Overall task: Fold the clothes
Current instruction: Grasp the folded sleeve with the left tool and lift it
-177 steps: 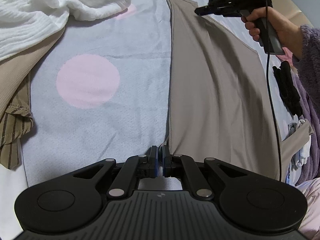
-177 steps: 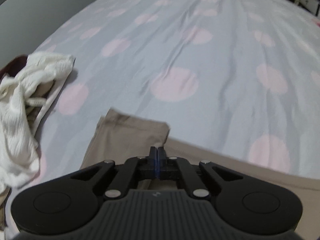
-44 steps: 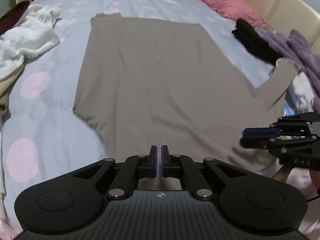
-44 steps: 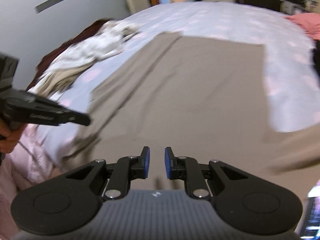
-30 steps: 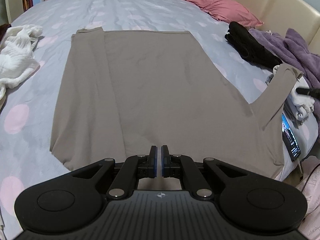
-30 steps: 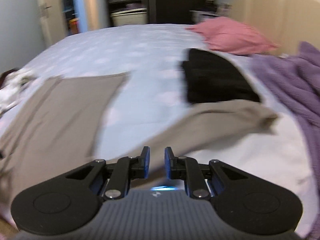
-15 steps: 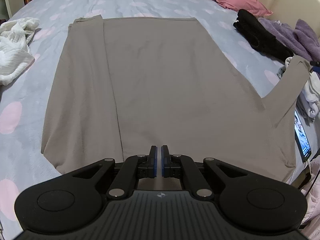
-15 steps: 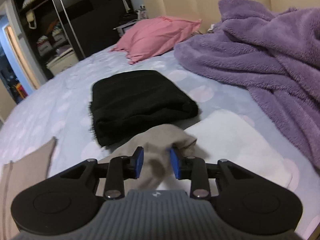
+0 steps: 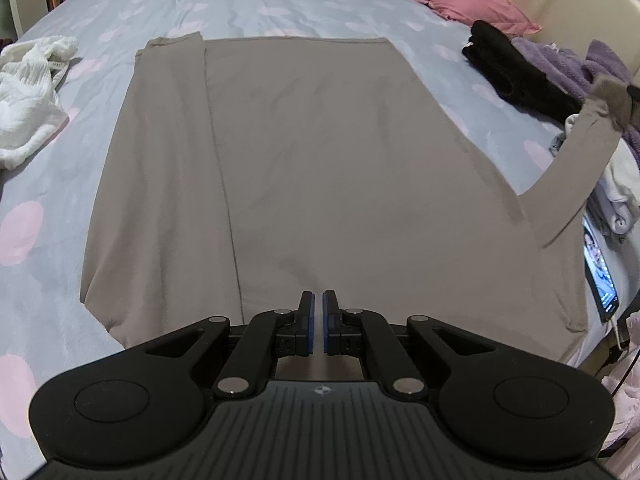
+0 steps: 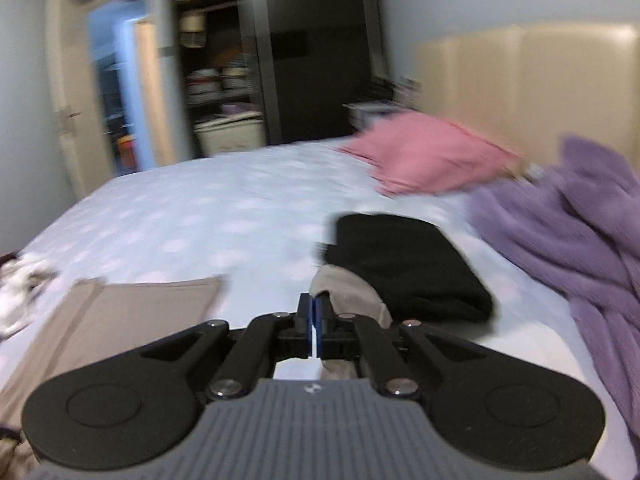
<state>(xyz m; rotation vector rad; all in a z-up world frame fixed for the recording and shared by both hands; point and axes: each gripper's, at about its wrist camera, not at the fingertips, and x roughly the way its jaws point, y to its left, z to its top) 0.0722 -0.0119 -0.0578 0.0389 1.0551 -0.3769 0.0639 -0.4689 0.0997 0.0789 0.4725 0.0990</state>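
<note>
Taupe garment (image 9: 320, 168): spread flat on bed (image 9: 248, 4), ahead of left gripper (image 9: 315, 322); left sleeve already folded in.
Left jaws: together, nothing seen clamped.
Right gripper (image 10: 313, 322): jaws clamped on right sleeve (image 10: 344, 286), lifted.
Remaining: sleeve fold-in, body folds.

The taupe garment (image 9: 320, 168) is smooth, matt cloth; the white garment (image 9: 24, 92) at far left looks crinkled; the purple blanket (image 10: 560, 248) is fuzzy fleece.

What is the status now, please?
Right gripper shut on taupe shirt sleeve, lifted. Left gripper shut at near hem. Black garment lies beside sleeve.
</note>
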